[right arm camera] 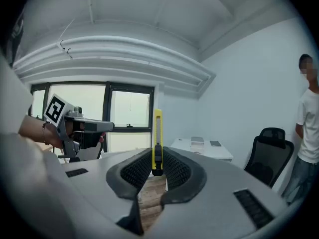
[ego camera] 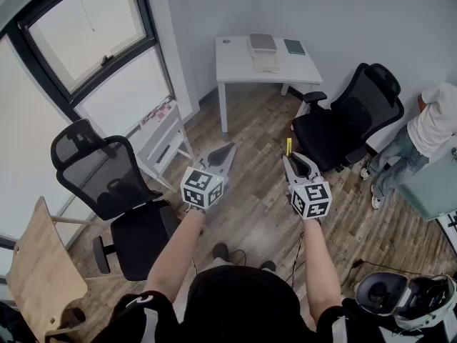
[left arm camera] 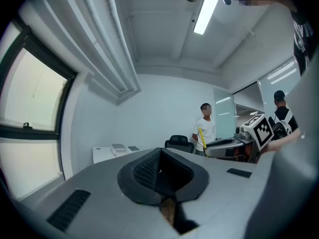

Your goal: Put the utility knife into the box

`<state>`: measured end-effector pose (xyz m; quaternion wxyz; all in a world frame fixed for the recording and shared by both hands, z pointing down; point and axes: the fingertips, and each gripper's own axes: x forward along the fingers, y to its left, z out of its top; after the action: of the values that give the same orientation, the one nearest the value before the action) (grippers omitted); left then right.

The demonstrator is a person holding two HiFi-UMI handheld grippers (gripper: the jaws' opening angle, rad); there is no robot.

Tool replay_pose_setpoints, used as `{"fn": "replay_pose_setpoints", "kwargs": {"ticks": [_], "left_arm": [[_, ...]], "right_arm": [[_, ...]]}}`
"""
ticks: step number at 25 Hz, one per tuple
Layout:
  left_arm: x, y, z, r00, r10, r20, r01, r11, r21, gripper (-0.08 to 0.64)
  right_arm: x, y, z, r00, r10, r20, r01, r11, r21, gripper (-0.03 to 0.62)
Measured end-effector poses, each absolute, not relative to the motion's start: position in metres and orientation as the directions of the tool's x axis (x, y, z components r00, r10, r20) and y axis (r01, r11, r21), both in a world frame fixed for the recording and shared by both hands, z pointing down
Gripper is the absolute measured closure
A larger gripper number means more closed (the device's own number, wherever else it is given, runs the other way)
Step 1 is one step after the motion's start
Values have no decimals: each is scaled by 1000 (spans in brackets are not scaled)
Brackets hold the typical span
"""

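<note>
A yellow utility knife stands upright between the ribbed pads of my right gripper, which is shut on its dark lower end. In the head view the knife sticks out past the right gripper, held over the wood floor. My left gripper hangs beside it, with its jaws together and nothing in them. A white box lies on the white table at the far wall, well ahead of both grippers. The table also shows in the right gripper view.
Black office chairs stand at the left and the right. A person stands at the right edge. A low white side table is by the window. A wooden chair is at the near left.
</note>
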<state>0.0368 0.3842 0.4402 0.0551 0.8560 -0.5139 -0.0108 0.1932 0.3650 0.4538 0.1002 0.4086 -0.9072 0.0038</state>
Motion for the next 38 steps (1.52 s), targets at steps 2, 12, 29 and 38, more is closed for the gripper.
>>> {"fn": "replay_pose_setpoints", "kwargs": {"ticks": [2, 12, 29, 38], "left_arm": [[27, 382, 441, 482, -875, 39, -873, -476, 107, 535], [-4, 371, 454, 523, -851, 51, -848, -514, 130, 535], [-28, 267, 461, 470, -882, 46, -875, -457, 161, 535], [-3, 175, 456, 452, -890, 58, -886, -440, 145, 535]], "right_arm": [[181, 364, 455, -641, -745, 185, -748, 660, 68, 514], [150, 356, 458, -598, -782, 178, -788, 613, 46, 514], [132, 243, 475, -628, -757, 179, -766, 642, 31, 514], [156, 146, 474, -649, -741, 171, -750, 661, 19, 514]]}}
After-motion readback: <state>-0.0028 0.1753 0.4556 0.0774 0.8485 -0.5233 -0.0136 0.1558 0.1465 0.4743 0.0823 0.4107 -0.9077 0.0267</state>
